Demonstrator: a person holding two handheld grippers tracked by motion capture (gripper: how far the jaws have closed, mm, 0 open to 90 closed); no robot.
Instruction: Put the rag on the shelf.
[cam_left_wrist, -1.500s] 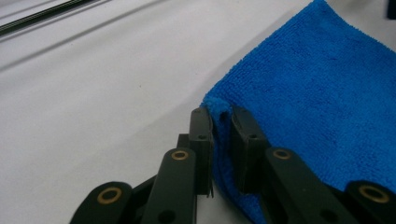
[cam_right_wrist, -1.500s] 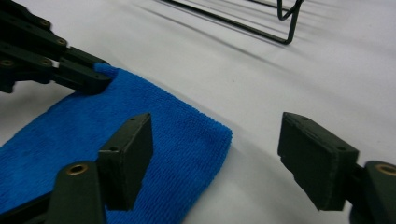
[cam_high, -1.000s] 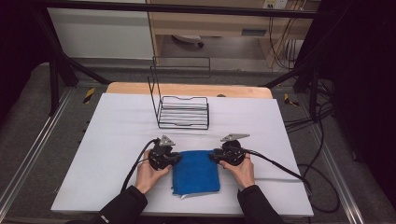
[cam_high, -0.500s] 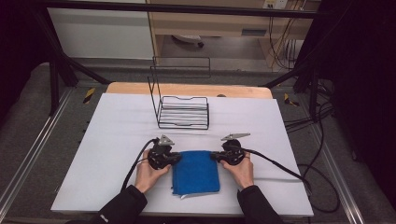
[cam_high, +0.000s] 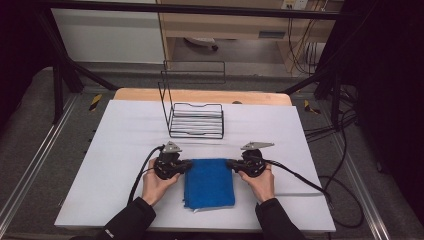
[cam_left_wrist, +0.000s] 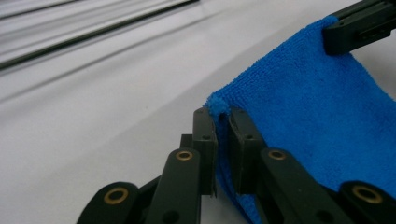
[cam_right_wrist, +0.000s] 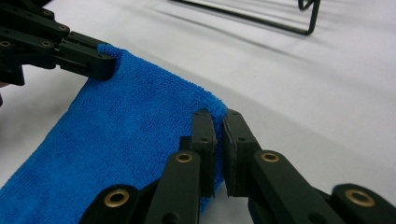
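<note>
A folded blue cloth (cam_high: 209, 182) lies flat on the white table (cam_high: 115, 150) near the front edge, between my two hands. My left gripper (cam_high: 186, 164) pinches the cloth's far left corner; in the left gripper view its jaws (cam_left_wrist: 222, 114) have just been closing and now press on the cloth (cam_left_wrist: 317, 107). My right gripper (cam_high: 231, 164) is shut on the far right corner, its jaws (cam_right_wrist: 218, 116) clamped over the cloth's edge (cam_right_wrist: 126, 130). Each gripper view shows the other gripper on the opposite corner: the right one (cam_left_wrist: 355, 32) and the left one (cam_right_wrist: 93, 58).
A black wire rack (cam_high: 196, 120) with a tall back frame stands on the table just beyond the cloth, and its base rail (cam_right_wrist: 280, 21) crosses the top of the right gripper view. Cables trail from both grippers toward the table's sides.
</note>
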